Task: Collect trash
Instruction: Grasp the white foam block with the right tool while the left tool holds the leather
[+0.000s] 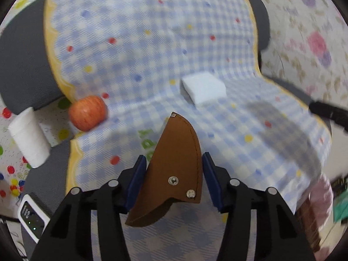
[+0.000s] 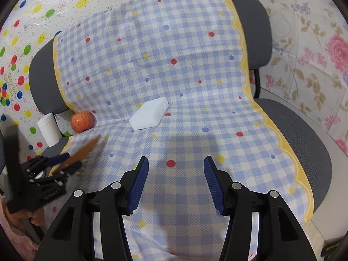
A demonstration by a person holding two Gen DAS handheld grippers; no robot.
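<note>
My left gripper [image 1: 173,163] is shut on a brown leather sheath [image 1: 174,143], its blue pads pressing both edges. In the right wrist view the left gripper [image 2: 65,161] holds the sheath [image 2: 84,150] tilted just above the chair's left side. A white foam block [image 1: 203,89] [image 2: 150,114] lies on the blue checked cloth [image 2: 174,65] where seat and backrest meet. A red apple [image 1: 88,113] [image 2: 82,121] rests at the cloth's left edge. My right gripper [image 2: 176,163] hovers open over the seat with nothing between its fingers.
The cloth covers a grey office chair [image 2: 304,134]. A white paper cup [image 1: 28,137] [image 2: 49,129] stands left of the apple. A white device [image 1: 32,219] with green lights sits at the lower left. Dotted and floral sheets hang behind the chair. A hand [image 2: 37,217] holds the left gripper.
</note>
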